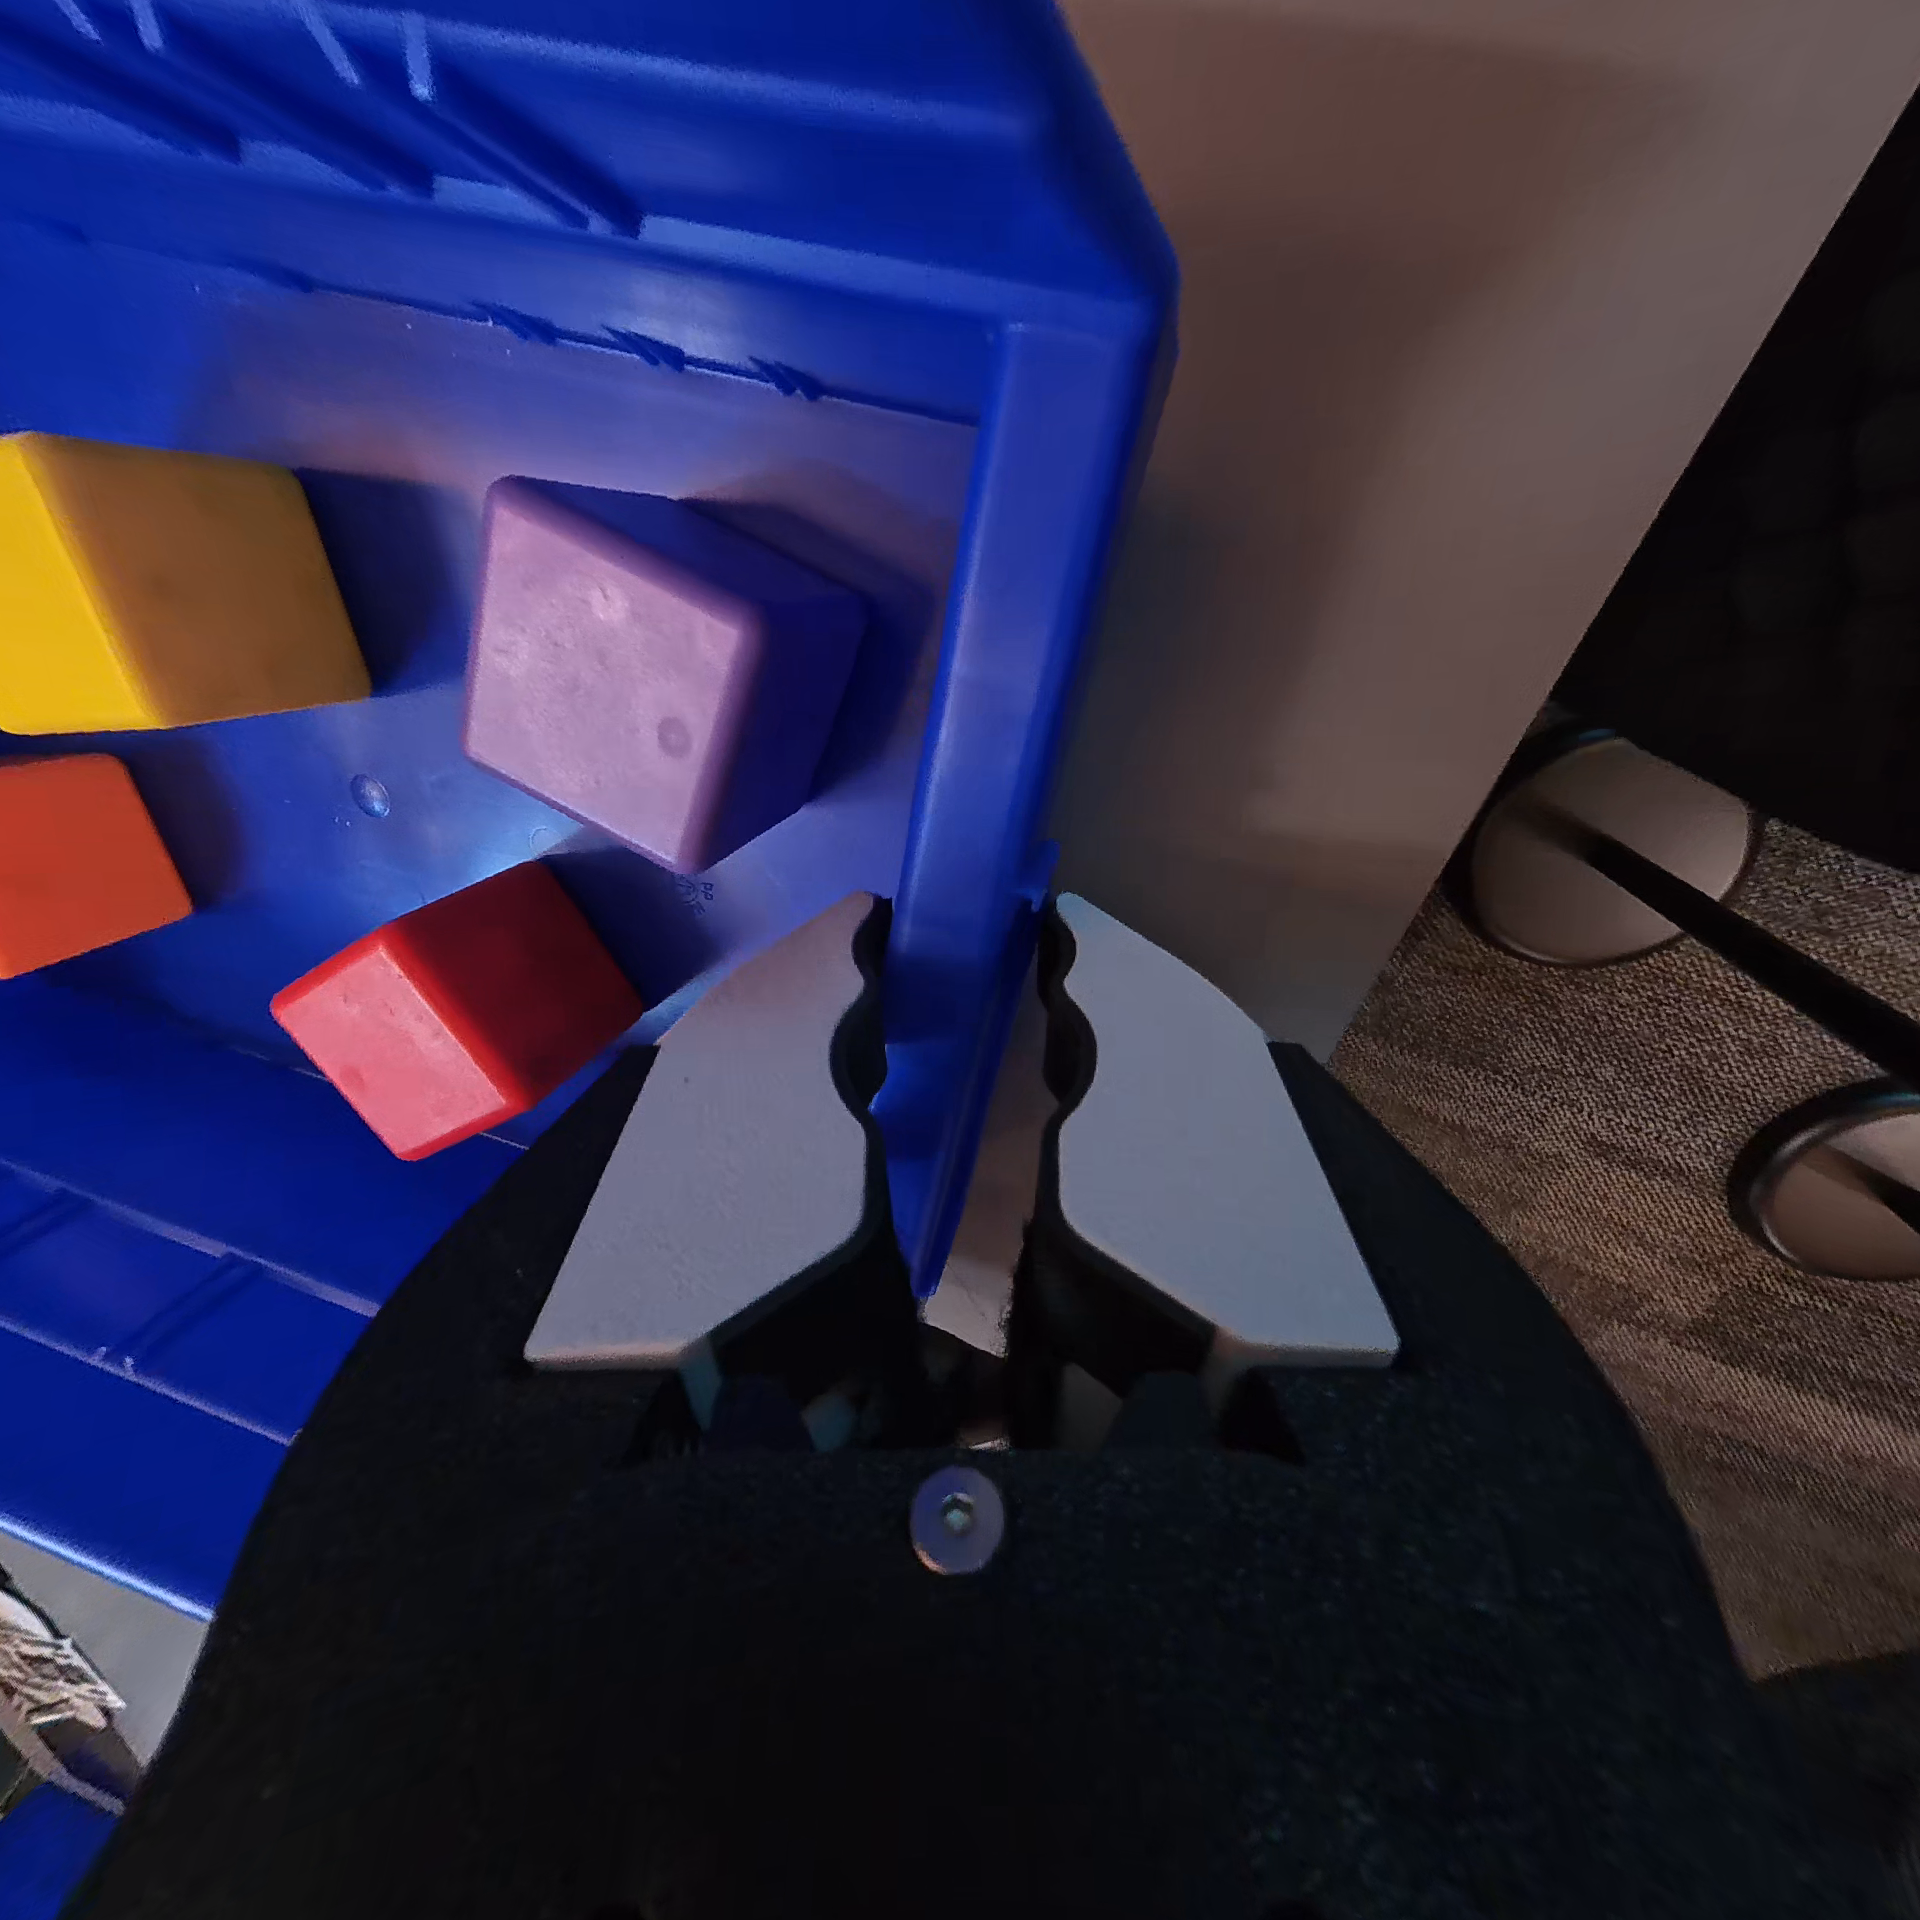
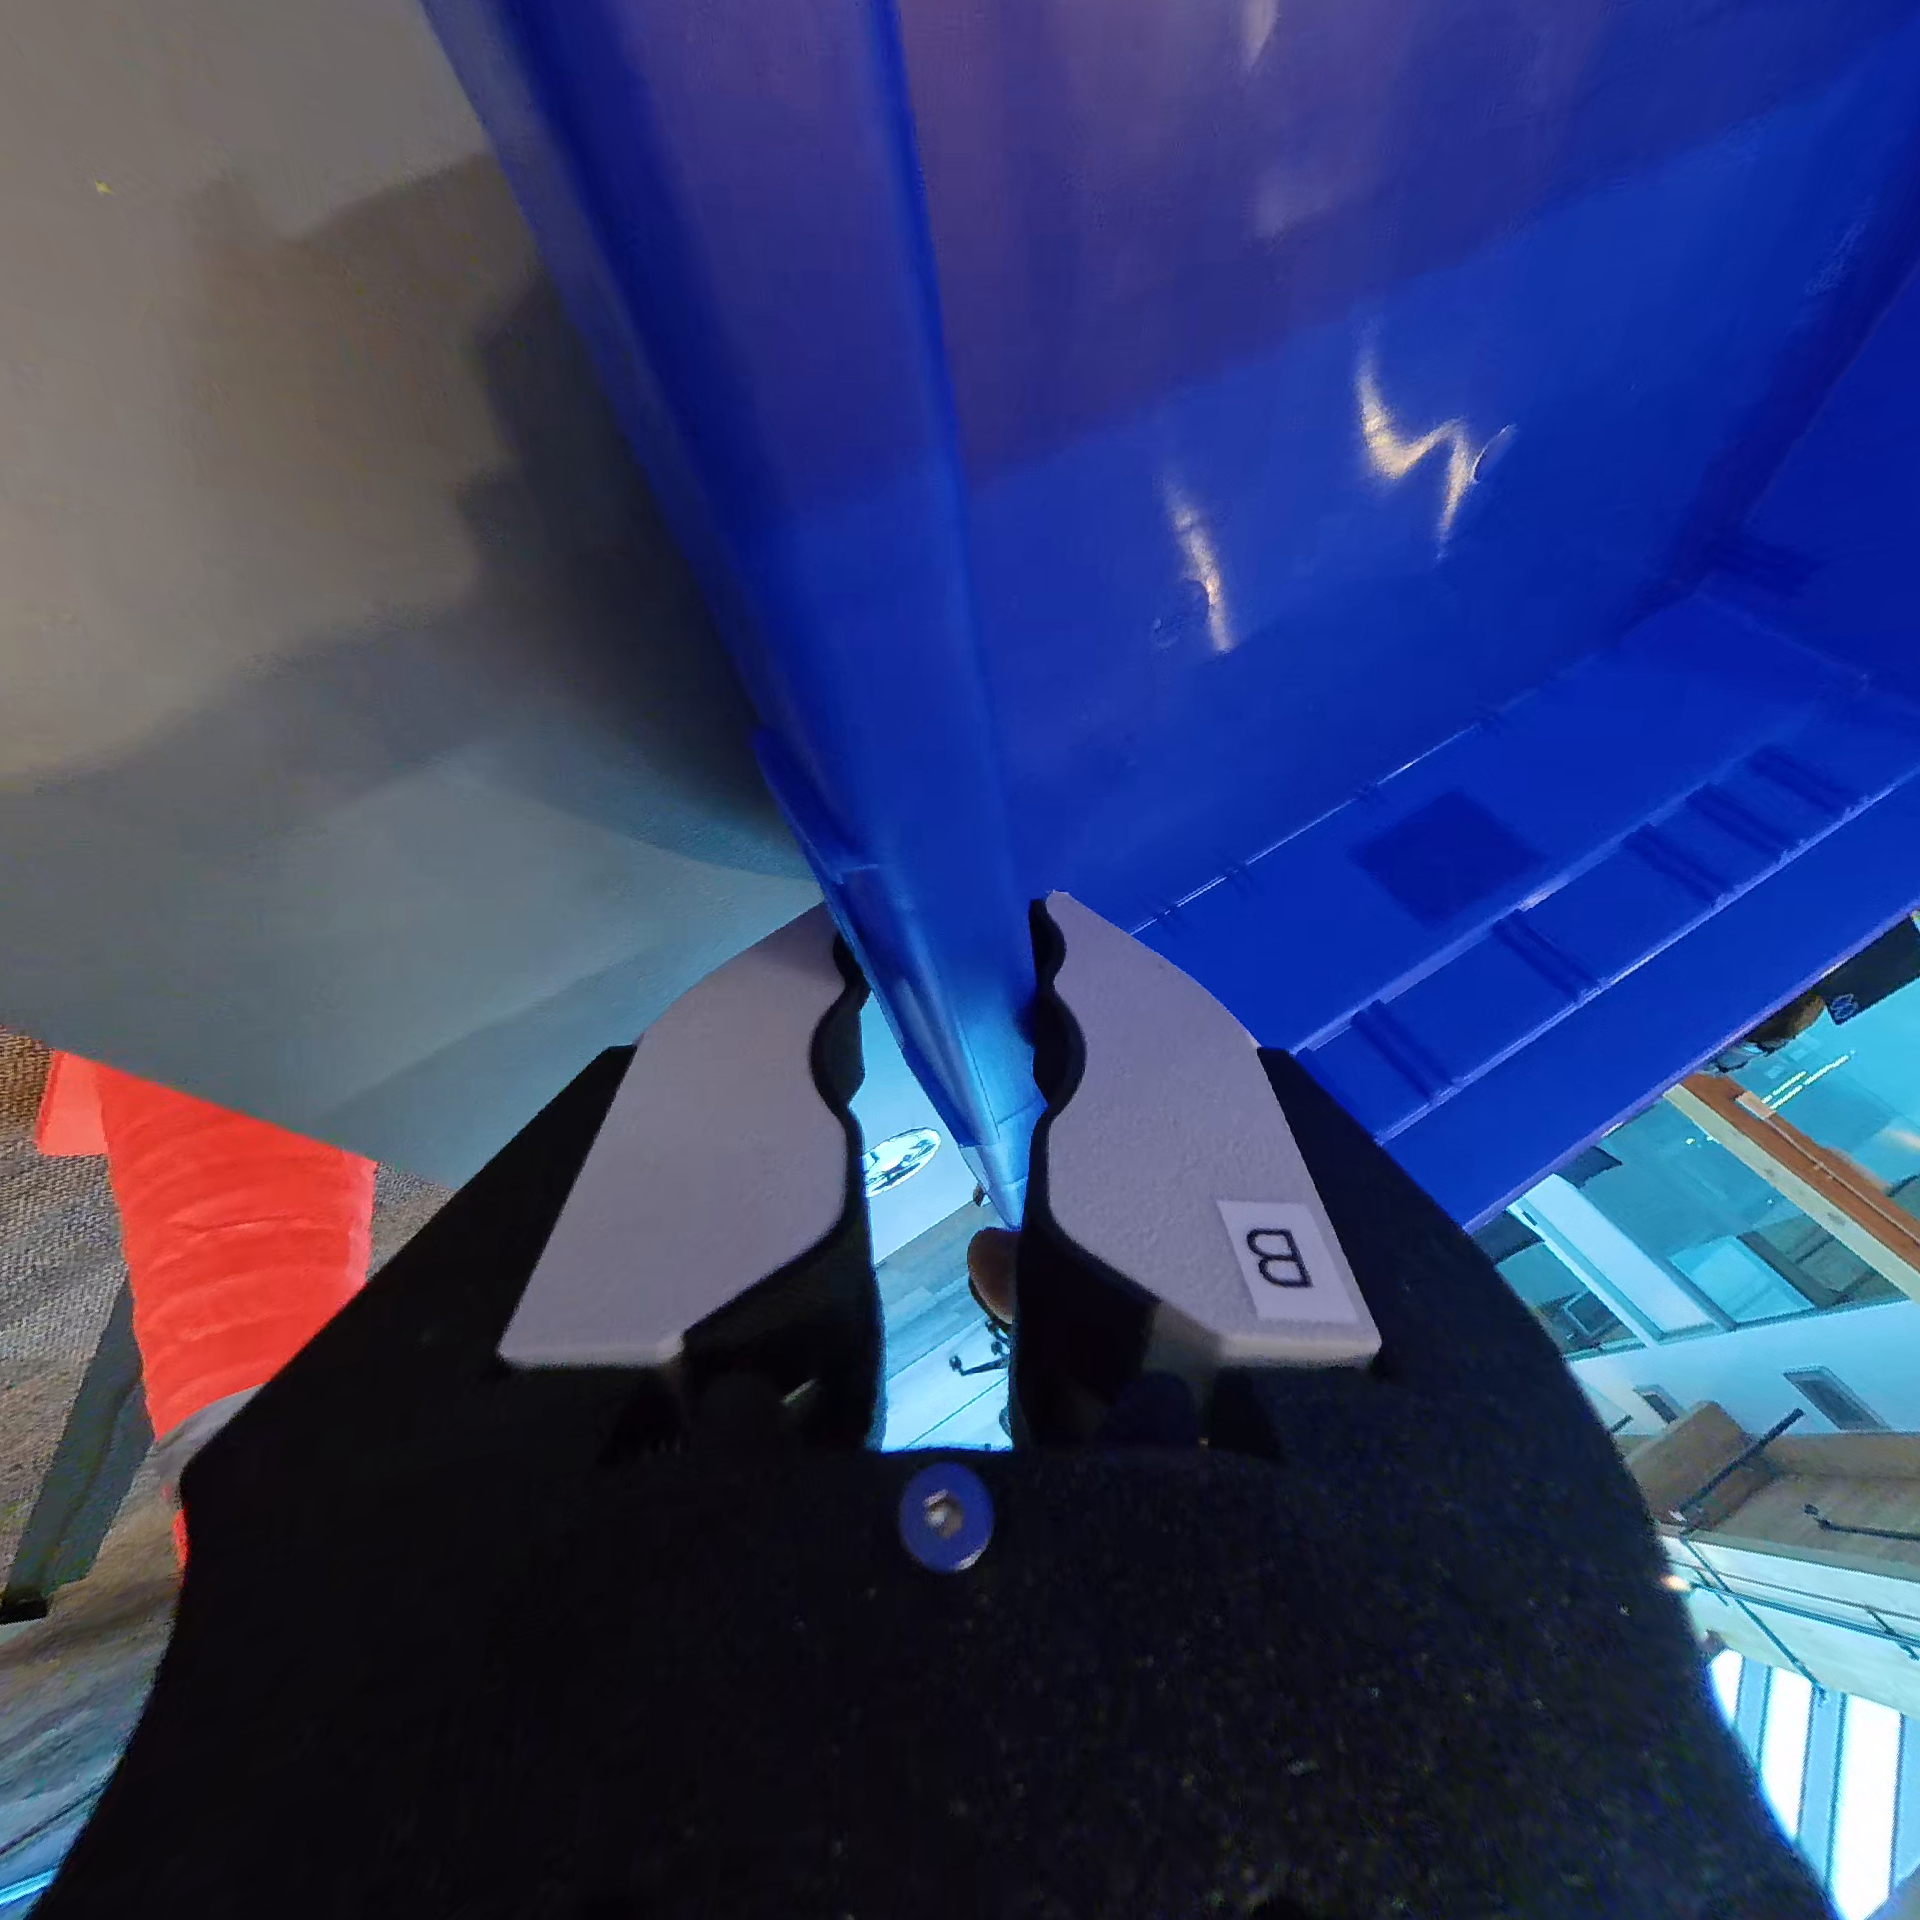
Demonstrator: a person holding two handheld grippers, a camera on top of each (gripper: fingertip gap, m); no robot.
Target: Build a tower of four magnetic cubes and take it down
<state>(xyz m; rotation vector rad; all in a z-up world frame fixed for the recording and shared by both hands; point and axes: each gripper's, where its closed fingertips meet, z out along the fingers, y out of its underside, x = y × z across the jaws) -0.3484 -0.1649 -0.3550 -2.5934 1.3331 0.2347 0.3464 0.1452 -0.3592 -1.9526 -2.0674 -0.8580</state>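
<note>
My left gripper [image 1: 961,925] is shut on the rim of a blue plastic bin [image 1: 1049,644]; both pads press on the wall. The bin is tipped, and its inside faces the left wrist view. Inside it lie a purple cube [image 1: 623,665], a red cube [image 1: 447,1008], a yellow cube [image 1: 156,592] and an orange cube [image 1: 73,862]. My right gripper [image 2: 935,925] is shut on another rim of the same blue bin [image 2: 894,582], with its pads against the wall on both sides. The right wrist view shows only the bin's bare inner wall [image 2: 1351,582]; no cubes show there.
A pale table top [image 1: 1403,416] lies beside the bin, over patterned carpet [image 1: 1558,1143] with round chair feet [image 1: 1600,852]. In the right wrist view the table [image 2: 260,520] is at the left, with an orange-red shape [image 2: 229,1195] below it and a glass-walled interior [image 2: 1714,1299] at the right. My right fingertips sit around 75 cm from my left ones.
</note>
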